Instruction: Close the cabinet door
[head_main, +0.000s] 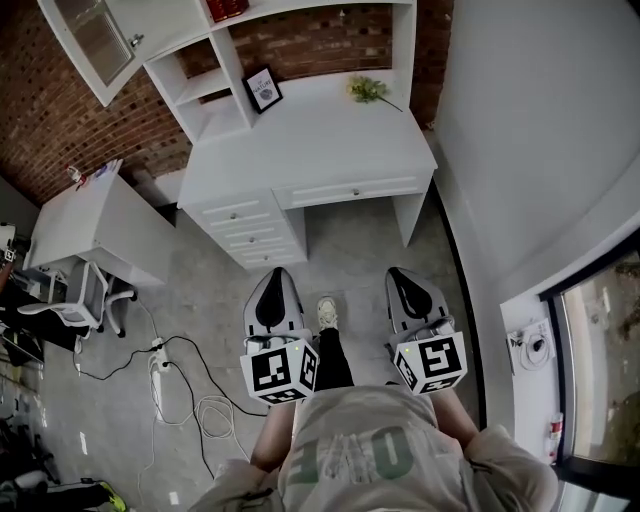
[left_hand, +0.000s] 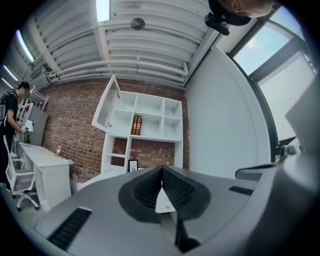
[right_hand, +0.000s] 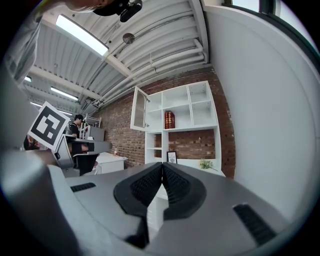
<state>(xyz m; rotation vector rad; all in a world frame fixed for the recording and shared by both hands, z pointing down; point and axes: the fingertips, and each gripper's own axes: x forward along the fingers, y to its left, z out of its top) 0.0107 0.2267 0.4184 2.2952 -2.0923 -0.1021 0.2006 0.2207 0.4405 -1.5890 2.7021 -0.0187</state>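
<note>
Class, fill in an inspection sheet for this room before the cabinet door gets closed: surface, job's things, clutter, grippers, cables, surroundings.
Surface: white desk holds a framed picture and a flower sprig.
Job's things: cabinet door stands open at the shelf unit's upper left.
Clutter: red books on one shelf.
Grippers: left gripper and right gripper both shut, nothing held, over the floor before the desk.
Cables: loose cables and a power strip on the floor.
Surroundings: brick wall, second desk, office chair, another person far left.

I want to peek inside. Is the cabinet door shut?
No, the cabinet door stands swung out to the left of the white shelf unit, clearly open.
</note>
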